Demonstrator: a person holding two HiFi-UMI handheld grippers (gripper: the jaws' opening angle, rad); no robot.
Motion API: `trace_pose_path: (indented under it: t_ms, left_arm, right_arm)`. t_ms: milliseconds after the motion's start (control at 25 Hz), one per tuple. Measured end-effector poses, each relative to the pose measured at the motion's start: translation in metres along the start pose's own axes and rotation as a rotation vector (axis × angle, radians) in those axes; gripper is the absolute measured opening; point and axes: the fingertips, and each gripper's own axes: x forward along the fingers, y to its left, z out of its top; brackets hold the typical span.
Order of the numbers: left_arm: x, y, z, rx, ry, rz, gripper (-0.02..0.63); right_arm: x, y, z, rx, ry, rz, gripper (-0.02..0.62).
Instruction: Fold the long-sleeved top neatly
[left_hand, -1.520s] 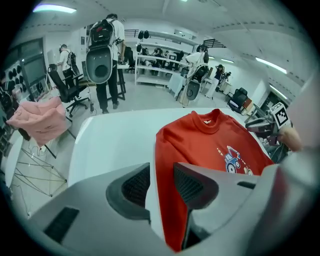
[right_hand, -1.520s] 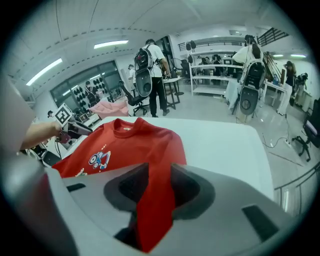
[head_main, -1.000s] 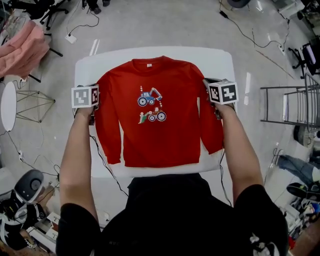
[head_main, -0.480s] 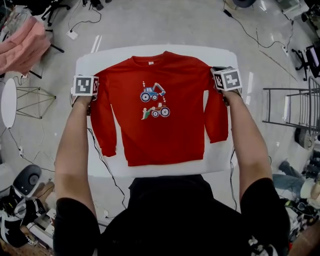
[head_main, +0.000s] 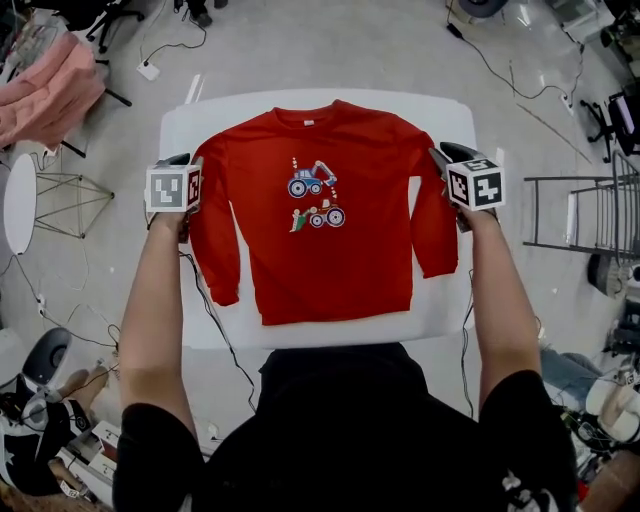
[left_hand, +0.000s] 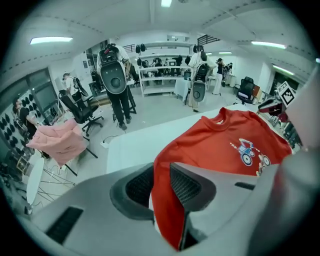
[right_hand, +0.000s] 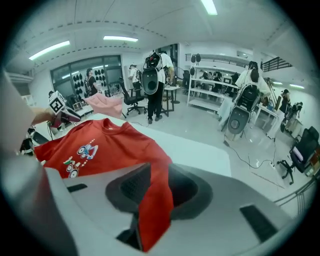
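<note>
**Position:** the red long-sleeved top (head_main: 330, 220) lies flat, print side up, on the white table (head_main: 185, 115) directly in front of you. It covers most of the table.

**Orientation:** its long axis runs straight away from you, with the collar (head_main: 305, 118) at the far edge and the hem (head_main: 335, 312) nearest your body. Both sleeves lie down alongside the body panel, cuffs pointing back toward you.

**Tongs:**
- Your left gripper (left_hand: 161, 182) sits at the upper part of the left-hand sleeve (head_main: 215, 240). Its jaws have just been opening and stand partly apart. Red cloth runs loose between the pads and is not pinched.
- Your right gripper (right_hand: 152, 187) mirrors this on the right-hand sleeve (head_main: 435, 225). Its jaws have also just been opening, and sleeve cloth drapes through the gap with no clamp on it.

**Progress:** you have the garment spread and squared up, by my judgement, but no fold shows yet. The sleeves are not turned in and the body is not halved. Practically the whole fold is left for you.
</note>
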Motion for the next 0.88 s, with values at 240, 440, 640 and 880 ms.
trace_pose_path:
  t_ms: [240, 440, 640, 880]
  left_arm:
    - [-0.051, -0.043, -0.016, 0.044, -0.086, -0.117, 0.087]
    - [-0.089, -0.079, -0.023, 0.099, -0.163, -0.205, 0.087]
    - [-0.121, -0.106, -0.029, 0.065, -0.247, -0.257, 0.086]
    - [-0.174, -0.131, -0.066, 0.032, -0.271, -0.263, 0.086]
  right_arm:
    - [-0.056, 0.067, -0.022, 0.03, -0.054, 0.074, 0.08]
    - [-0.09, 0.11, -0.045, 0.051, -0.06, 0.063, 0.074]
    - [-0.121, 0.132, -0.07, 0.066, -0.069, 0.043, 0.069]
    - [-0.138, 0.157, -0.118, 0.002, -0.035, 0.061, 0.066]
